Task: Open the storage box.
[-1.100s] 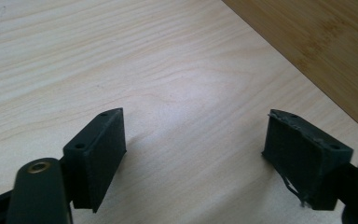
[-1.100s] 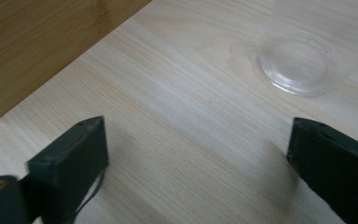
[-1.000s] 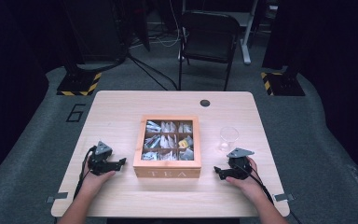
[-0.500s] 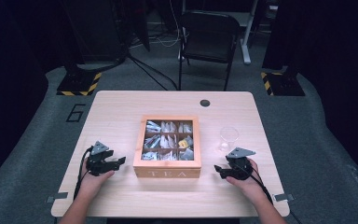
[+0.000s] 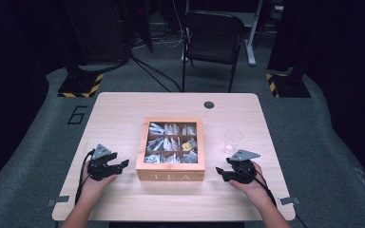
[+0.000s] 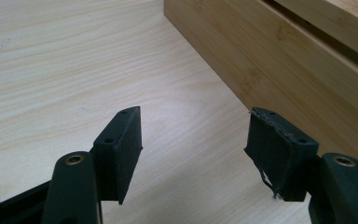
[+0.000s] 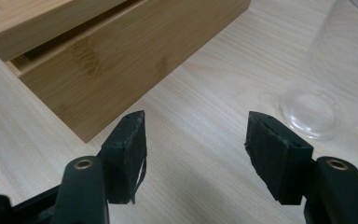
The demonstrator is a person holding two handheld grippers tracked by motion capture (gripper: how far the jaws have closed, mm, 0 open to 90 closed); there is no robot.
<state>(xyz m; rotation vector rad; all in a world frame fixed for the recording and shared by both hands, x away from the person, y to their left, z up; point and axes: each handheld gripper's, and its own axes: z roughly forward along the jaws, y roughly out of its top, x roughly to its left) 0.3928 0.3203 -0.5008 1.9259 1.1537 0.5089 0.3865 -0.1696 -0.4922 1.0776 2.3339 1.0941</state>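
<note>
A wooden tea box point(image 5: 171, 176) marked TEA stands mid-table, its glazed lid showing compartments of tea bags point(image 5: 164, 144). My left gripper point(image 5: 122, 165) hovers just left of the box, jaws pointing at its side wall point(image 6: 279, 60). Its jaws have just been closing and stand apart with nothing between them point(image 6: 193, 147). My right gripper point(image 5: 221, 174) hovers right of the box point(image 7: 121, 51), near a clear plastic cup point(image 5: 233, 140). Its jaws have also been closing, and bare table lies between them point(image 7: 196, 149). The cup point(image 7: 326, 79) stands just ahead on its right.
The pale wooden table point(image 5: 123, 114) has a black round grommet point(image 5: 209, 104) near its far edge. A dark chair point(image 5: 214, 40) stands beyond the table, with cables and yellow-black striped stand bases point(image 5: 81, 85) on the grey floor.
Both grippers have lifted a little off the table and their jaws have narrowed. The box and cup have not moved.
</note>
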